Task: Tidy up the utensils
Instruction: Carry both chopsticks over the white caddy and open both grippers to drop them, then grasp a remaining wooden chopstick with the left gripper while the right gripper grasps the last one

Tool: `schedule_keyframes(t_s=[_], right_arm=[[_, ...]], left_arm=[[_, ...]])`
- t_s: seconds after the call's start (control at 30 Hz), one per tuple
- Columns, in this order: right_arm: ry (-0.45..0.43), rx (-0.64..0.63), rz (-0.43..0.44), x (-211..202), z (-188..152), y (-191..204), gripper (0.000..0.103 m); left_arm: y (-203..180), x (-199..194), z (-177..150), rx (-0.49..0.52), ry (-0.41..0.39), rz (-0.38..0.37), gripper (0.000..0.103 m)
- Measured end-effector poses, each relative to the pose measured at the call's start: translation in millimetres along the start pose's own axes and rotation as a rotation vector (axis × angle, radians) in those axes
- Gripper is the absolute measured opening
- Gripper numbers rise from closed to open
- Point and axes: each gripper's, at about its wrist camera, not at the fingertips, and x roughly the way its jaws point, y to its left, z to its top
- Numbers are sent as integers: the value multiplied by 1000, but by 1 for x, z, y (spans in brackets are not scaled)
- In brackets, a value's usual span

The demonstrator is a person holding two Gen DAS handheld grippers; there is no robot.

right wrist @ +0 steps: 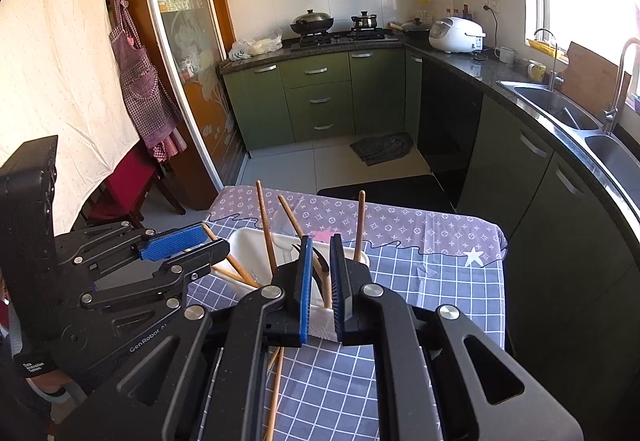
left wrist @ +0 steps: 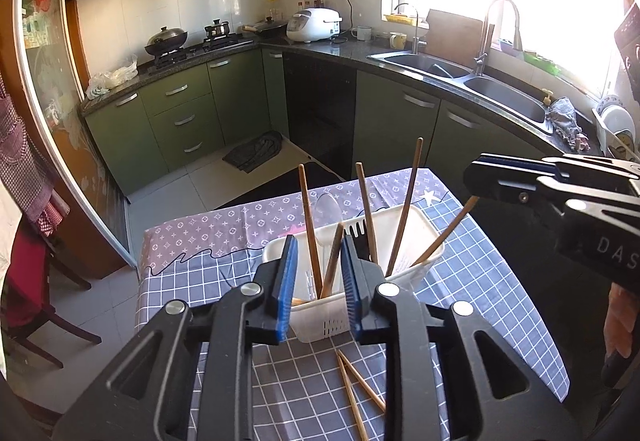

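Chopsticks (left wrist: 360, 389) are lying loose on the table (left wrist: 500, 281) just in front of the caddy (left wrist: 320, 321), pointing away from it (left gripper (left wrist: 320, 281) nearer); both grippers, right (right wrist: 320, 281) included, are gaping empty.

Upright chopsticks (left wrist: 310, 229) and a black fork (left wrist: 357, 237) crowd the white caddy (left wrist: 416, 237), barring a straight path in from above. Narrow gaps only between the leaning sticks. Two loose chopsticks (left wrist: 356, 389) across the near tablecloth (left wrist: 480, 281). Open cloth right of and beyond the caddy. Right gripper (left wrist: 476, 181) overhead at right.
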Motion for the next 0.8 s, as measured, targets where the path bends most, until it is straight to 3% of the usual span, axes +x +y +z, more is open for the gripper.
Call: schedule_keyframes(t_s=[0.13,0.23,0.3,0.43,0.6,0.8], right_arm=[[-46,-12,15,-34,-15,2,12],[-42,-23,15,-48,-38,3,14],[-14,-18,16,-48,-57,2,19],[91,-9,16,-27,-102,-2,19],[219,4,18,5,-141,-9,19],[266,9,27,15,-159,-14,19]], left_arm=[[-2,-17,-10,5,11,-22,25],[-5,-24,-26,10,71,-52,31],[-7,-21,-41,6,140,-86,31],[-18,5,-82,15,342,-138,31],[-27,50,-122,-13,577,-145,18],[-31,83,-132,-55,694,-98,17]])
